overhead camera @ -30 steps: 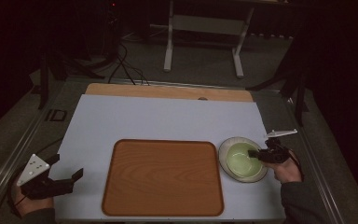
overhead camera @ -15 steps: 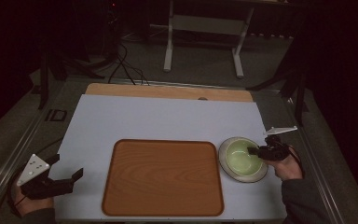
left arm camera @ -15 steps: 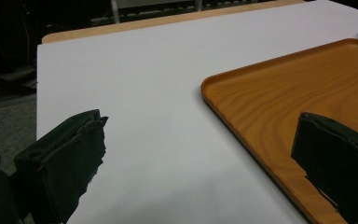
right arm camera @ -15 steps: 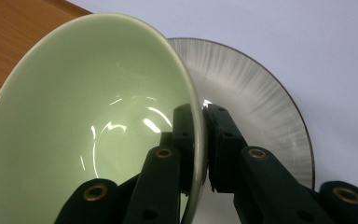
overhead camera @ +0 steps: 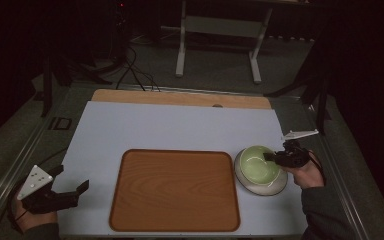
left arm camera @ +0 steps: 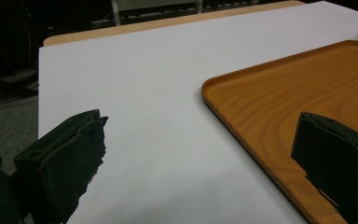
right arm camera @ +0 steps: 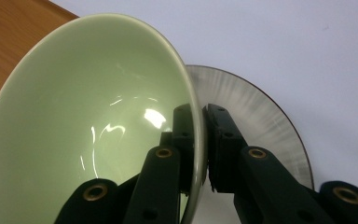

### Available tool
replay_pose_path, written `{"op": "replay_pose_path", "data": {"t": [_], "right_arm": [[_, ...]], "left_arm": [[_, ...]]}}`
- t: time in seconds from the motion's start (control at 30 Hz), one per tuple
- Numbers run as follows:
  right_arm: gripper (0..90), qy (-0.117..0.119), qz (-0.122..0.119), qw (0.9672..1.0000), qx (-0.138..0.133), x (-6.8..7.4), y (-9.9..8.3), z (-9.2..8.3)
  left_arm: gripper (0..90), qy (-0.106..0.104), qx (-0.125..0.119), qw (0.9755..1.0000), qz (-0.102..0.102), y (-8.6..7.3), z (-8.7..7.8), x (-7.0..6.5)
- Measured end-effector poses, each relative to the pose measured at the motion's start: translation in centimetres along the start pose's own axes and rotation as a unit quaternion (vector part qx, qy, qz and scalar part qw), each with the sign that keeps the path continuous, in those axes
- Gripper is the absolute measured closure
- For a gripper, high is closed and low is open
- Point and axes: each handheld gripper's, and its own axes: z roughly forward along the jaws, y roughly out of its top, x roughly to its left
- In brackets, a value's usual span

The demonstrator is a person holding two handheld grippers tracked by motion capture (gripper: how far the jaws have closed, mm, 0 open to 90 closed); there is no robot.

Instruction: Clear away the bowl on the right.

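Lifted since earlier, green bowl (right arm camera: 88, 126) tilts off plate (right arm camera: 256, 121), right gripper (right arm camera: 204, 140) clamping its rim; left gripper (left arm camera: 200, 158) open.

The green bowl (overhead camera: 256, 163), clamped at its rim by the right hand-held gripper (overhead camera: 271, 158), has lifted and tilted off the grey plate (overhead camera: 275, 187) (previously nested flat).

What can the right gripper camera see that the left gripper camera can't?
The right gripper view alone shows the right gripper pinching the rim of the green bowl, one jaw inside and one outside, with a grey plate under it. The left gripper view alone shows the left gripper with its jaws wide apart and nothing between them, and the table's wooden far edge. Both show the white tabletop and the wooden tray.
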Motion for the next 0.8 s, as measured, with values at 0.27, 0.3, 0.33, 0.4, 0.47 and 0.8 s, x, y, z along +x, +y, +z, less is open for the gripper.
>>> {"op": "replay_pose_path", "data": {"t": [0.27, 0.3, 0.33, 0.4, 0.47, 0.8], "right_arm": [[82.7, 0.001, -0.011, 0.9999, -0.003, 0.4, 0.9, -0.3], [82.7, 0.003, -0.012, 0.9999, -0.004, 0.4, 1.0, -0.3], [82.7, 0.004, -0.014, 0.9999, -0.005, 0.5, 1.1, -0.3], [82.7, 0.005, -0.016, 0.9998, -0.005, 0.7, 1.4, -0.4], [82.6, 0.005, -0.02, 0.9998, -0.005, 0.8, 1.7, -0.4], [82.6, 0.011, -0.034, 0.9993, -0.007, 1.7, 2.9, -0.3]], "left_arm": [[2.6, 0.0, -0.002, 1.0, 0.001, 0.0, 0.0, 0.0], [2.6, 0.0, -0.002, 1.0, 0.001, 0.0, 0.0, 0.0], [2.6, 0.0, -0.002, 1.0, 0.002, 0.0, 0.0, 0.0], [2.6, 0.0, -0.002, 1.0, 0.002, 0.0, 0.0, 0.0], [2.6, 0.0, -0.002, 1.0, 0.002, 0.0, 0.0, 0.0], [2.7, 0.0, -0.003, 1.0, 0.001, 0.0, -0.1, 0.0]]}}
